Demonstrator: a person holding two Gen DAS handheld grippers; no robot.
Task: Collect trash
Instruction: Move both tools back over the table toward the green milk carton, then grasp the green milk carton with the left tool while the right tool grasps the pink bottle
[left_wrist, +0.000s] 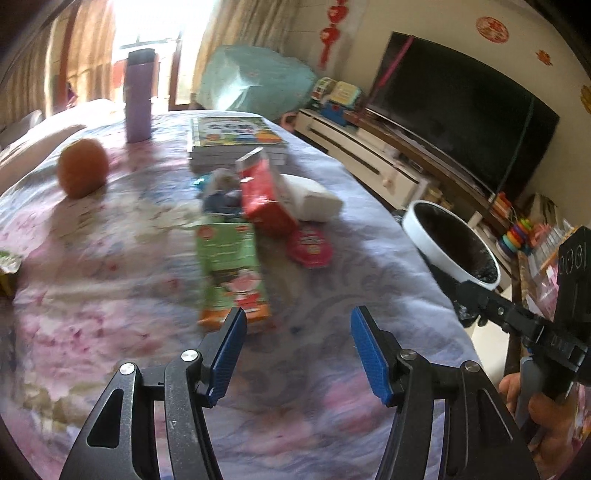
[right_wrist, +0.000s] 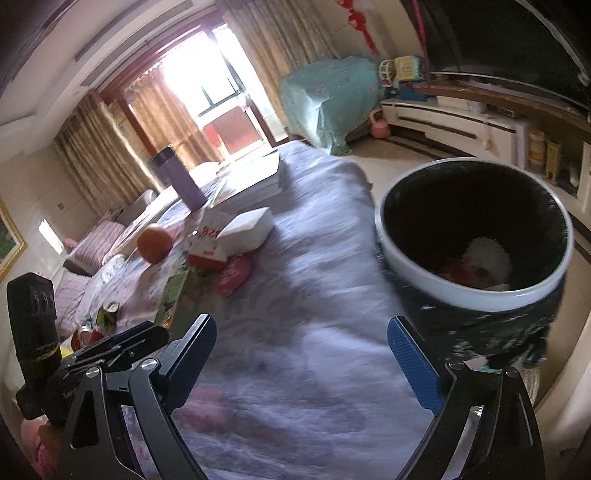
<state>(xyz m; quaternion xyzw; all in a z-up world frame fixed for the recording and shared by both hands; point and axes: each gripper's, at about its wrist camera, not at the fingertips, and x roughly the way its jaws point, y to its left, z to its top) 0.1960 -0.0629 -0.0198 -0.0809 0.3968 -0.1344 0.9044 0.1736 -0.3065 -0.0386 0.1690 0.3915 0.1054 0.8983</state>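
Hovering over the cloth-covered desk (left_wrist: 110, 295), the left hand-held gripper (left_wrist: 299, 354) had its blue pads (left_wrist: 369, 354) apart with nothing between them, only floral cloth showing in the gap. Just beyond its left fingertip lay a green and orange carton (left_wrist: 231, 273), flat on the cloth. Behind that sat a red carton (left_wrist: 264, 199), tilted, touching a white tissue pack (left_wrist: 314, 197); a pink wrapper (left_wrist: 310, 245) lay just beside the red carton toward the desk edge. A crumpled grey-blue wrapper (left_wrist: 221, 192) sat against the red carton's other side. Further back: an orange (left_wrist: 83, 171), a purple flask (left_wrist: 139, 96) standing upright, and a stack of books (left_wrist: 236, 138). The right hand-held gripper (right_wrist: 303, 354) was also spread wide and empty, above the desk's near edge. A bin (right_wrist: 476, 288) with a white rim and black liner stood off the desk's side, right beside the right pad (right_wrist: 413, 365); some red and white rubbish was visible at its bottom. From the left camera, the bin (left_wrist: 436, 243) showed beyond the desk edge, with a person's hand (left_wrist: 543, 417) gripping the right tool's handle. Green-white scrap (right_wrist: 107, 314) lay near the desk's far-left side, too blurred to identify. TV (left_wrist: 461, 107) on the far wall unit.
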